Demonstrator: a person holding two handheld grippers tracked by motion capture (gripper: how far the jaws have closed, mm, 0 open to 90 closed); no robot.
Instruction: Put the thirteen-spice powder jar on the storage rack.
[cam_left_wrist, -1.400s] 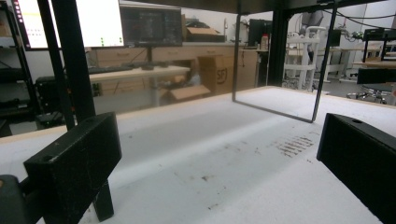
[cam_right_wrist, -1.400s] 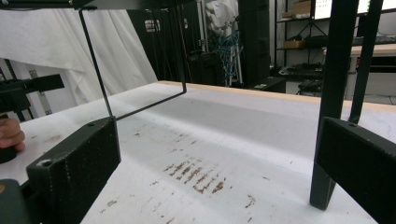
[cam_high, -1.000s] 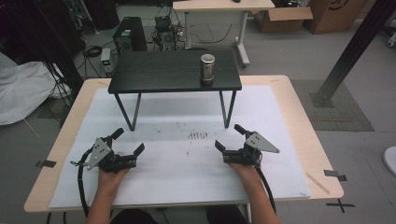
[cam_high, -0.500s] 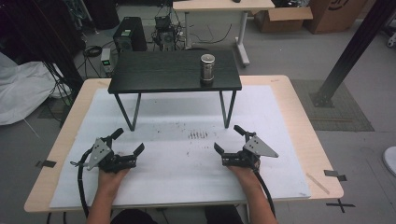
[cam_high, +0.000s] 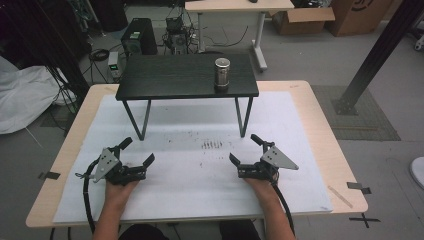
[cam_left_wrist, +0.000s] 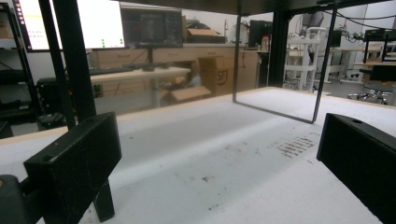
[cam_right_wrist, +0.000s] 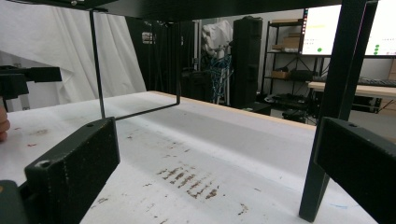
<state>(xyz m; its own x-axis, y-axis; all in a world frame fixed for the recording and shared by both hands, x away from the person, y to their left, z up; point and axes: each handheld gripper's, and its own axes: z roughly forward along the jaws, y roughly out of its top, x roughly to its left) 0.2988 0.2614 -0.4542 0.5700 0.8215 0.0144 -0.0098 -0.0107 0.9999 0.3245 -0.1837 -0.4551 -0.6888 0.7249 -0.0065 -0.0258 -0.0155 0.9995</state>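
both grippers, left gripper (cam_high: 135, 159) and right gripper (cam_high: 246, 155), rest released on the worktop (cam_high: 300, 125), metal cup (cam_high: 222, 74) upright on the black stand (cam_high: 170, 77) nearer the right.

Wide bare stretch of white mat (cam_high: 200, 170) between left gripper (cam_high: 136, 151) and right gripper (cam_high: 244, 149), both with jaws spread, nothing between them. Ahead, blocked above by black stand (cam_high: 185, 76), its thin legs (cam_high: 144, 120) planted on the mat at either side. Open passage under the top, between the legs. On top near the right end, a steel cup (cam_high: 222, 73) upright. Left of it, bare top. Stains (cam_high: 212, 145) flat, no hindrance.
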